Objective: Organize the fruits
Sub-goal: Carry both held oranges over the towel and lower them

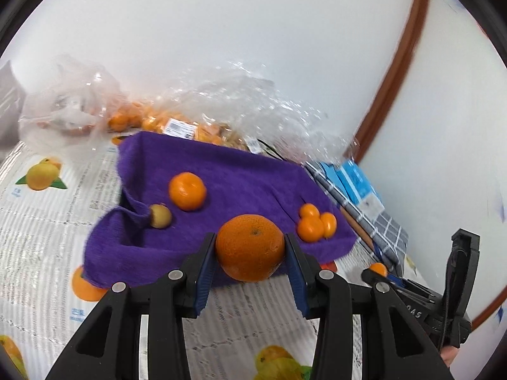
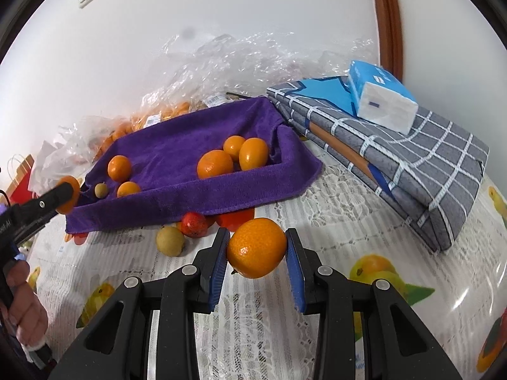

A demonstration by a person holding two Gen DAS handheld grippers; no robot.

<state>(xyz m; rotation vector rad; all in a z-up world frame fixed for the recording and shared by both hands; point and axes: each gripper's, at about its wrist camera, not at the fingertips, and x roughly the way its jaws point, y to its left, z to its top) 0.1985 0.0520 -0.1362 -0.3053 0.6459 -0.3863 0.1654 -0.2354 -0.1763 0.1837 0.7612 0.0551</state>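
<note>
The left gripper (image 1: 250, 247) pinches a large orange (image 1: 250, 247) above the near rim of the purple-towel tray (image 1: 221, 164); the right gripper (image 2: 256, 248) pinches a second orange (image 2: 256, 247) over the tablecloth, short of the tray. Inside lie a mandarin (image 1: 187, 191), a small tan fruit (image 1: 160, 216) and a cluster of small oranges (image 1: 315, 226), so sorting looks partly done. A tan fruit (image 2: 170, 240) and a red one (image 2: 194, 224) remain outside. The tray's middle is open; folded bedding (image 2: 412, 158) crowds the right.
</note>
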